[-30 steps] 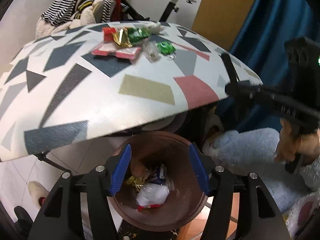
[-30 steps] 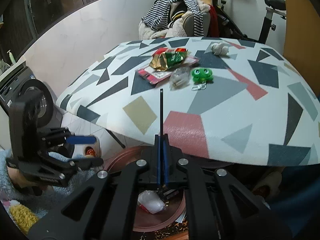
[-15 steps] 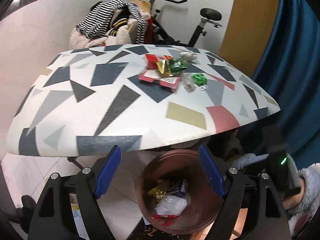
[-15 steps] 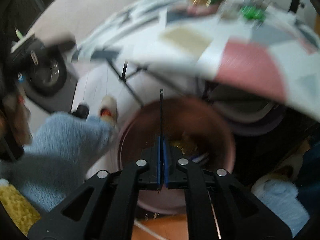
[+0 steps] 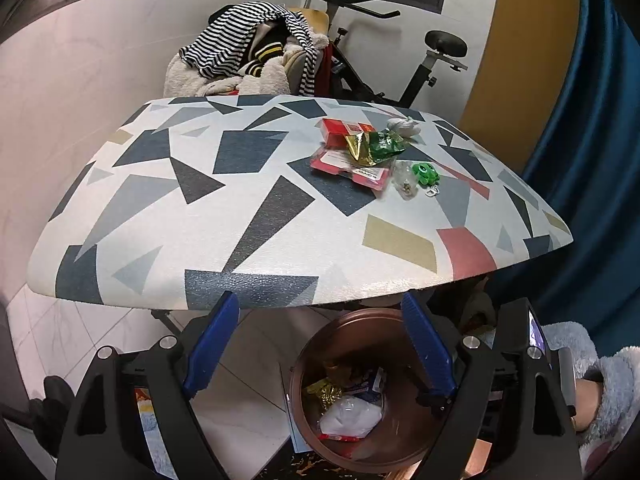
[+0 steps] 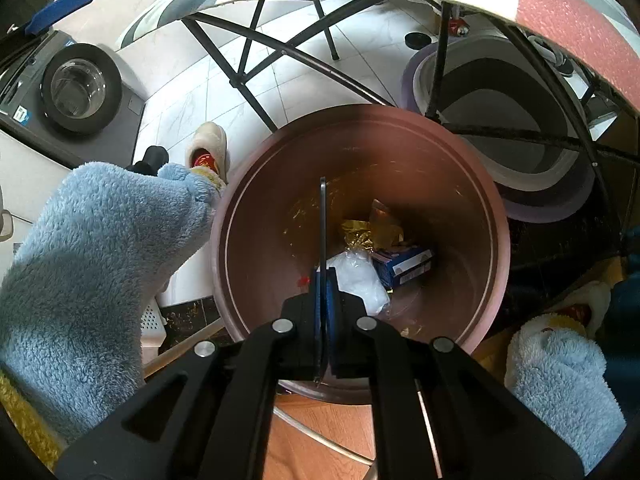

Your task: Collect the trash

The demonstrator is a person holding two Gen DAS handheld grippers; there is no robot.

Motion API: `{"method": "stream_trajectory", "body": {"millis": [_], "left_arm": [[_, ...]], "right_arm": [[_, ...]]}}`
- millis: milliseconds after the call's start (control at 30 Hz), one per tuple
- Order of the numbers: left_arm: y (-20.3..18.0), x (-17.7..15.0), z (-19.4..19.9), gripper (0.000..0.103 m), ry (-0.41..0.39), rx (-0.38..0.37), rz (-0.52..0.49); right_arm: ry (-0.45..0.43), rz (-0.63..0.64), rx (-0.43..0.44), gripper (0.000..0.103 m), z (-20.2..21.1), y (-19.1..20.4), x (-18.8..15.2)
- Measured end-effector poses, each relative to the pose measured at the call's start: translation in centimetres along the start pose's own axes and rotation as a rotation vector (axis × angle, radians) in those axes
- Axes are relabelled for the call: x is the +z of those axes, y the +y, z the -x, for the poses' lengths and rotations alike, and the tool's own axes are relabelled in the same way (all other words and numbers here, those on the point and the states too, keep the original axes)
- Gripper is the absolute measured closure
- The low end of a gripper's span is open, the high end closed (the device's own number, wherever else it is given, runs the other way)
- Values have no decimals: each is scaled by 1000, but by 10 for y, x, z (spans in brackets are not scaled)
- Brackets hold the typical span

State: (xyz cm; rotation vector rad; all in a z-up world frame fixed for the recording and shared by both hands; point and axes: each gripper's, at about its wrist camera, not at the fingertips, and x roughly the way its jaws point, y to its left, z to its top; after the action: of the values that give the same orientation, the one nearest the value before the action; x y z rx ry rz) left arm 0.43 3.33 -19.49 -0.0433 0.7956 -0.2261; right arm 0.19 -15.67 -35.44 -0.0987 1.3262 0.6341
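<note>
A brown round bin [image 5: 362, 364] [image 6: 472, 184] stands on the floor under the table's near edge, holding a white wad [image 6: 360, 276], gold foil and a blue carton. My right gripper [image 6: 325, 280] is shut on a thin dark flat strip [image 6: 322, 216], held over the bin's mouth. My left gripper [image 5: 320, 344] is open and empty, above the bin and below the table edge. On the patterned table [image 5: 240, 216] lie red packets [image 5: 348, 162], a green-gold wrapper [image 5: 378, 146], a clear wrapper [image 5: 406, 178], a green frog keyring [image 5: 427, 174] and a white wad [image 5: 404, 126].
An exercise bike [image 5: 400, 68] and a chair piled with clothes [image 5: 248, 60] stand behind the table. A blue curtain [image 5: 592, 160] hangs at the right. Black table legs [image 6: 280, 52], a grey basin [image 6: 500, 120], a washing machine [image 6: 76, 88] and slippers [image 6: 208, 148] surround the bin.
My right gripper swung down from facing the tabletop to pointing into the bin, still shut on the strip. My left gripper pulled back and up, so more of the table shows.
</note>
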Motion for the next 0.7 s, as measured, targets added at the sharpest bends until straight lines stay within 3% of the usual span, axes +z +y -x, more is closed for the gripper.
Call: {"method": "stream_trajectory", "body": {"millis": [67, 233, 300, 467, 700], "left_arm": [[0, -1, 1, 22, -1, 1, 1], [1, 0, 1, 22, -4, 0, -1], [0, 1, 0, 22, -7, 6, -12], [0, 8, 0, 22, -17, 1, -26], [-7, 24, 1, 22, -45, -8, -66]], "right_arm": [[-2, 0, -8, 81, -1, 1, 0], [-31, 3, -32, 27, 3, 1, 3], [-55, -7, -55, 13, 8, -1, 4], [-158, -15, -104, 6, 34, -9, 10], [-262, -5, -149, 6, 73, -20, 26]]}}
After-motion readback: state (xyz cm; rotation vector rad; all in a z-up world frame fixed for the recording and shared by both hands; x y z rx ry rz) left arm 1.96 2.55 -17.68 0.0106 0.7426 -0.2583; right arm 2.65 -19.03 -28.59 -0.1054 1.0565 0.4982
